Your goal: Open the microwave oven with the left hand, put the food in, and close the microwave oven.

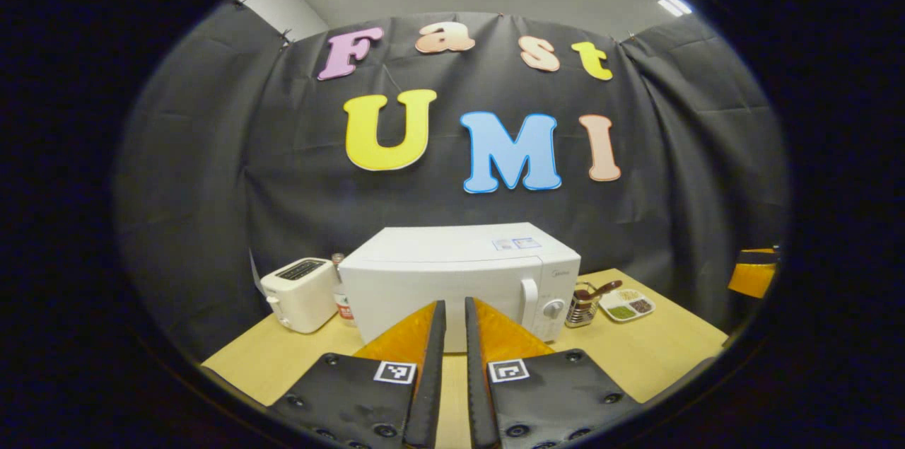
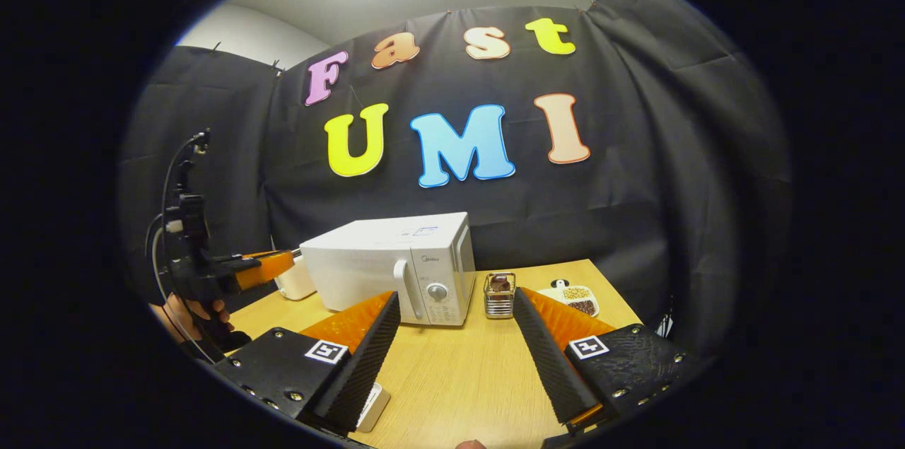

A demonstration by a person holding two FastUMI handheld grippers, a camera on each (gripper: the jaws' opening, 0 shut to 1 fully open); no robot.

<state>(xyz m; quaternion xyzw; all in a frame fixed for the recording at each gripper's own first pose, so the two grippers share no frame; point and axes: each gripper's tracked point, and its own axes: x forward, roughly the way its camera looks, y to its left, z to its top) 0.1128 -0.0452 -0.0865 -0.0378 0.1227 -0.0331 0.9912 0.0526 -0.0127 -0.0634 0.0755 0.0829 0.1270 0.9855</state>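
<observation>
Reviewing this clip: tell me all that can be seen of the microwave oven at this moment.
The microwave oven is a white box that looks like painted metal, standing upright on the wooden table before the black cloth. Its door is shut. A white vertical handle sits beside the control panel, which carries a round dial. Small stickers lie on top. A white toaster stands close on one side; nothing grips the oven.

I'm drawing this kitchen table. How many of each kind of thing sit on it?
Microwave oven: 1
Toaster: 1
Bottle, half hidden between the two: 1
Wire holder: 1
Divided snack dish: 1
Small white block, by the right claw: 1
Total: 6
</observation>
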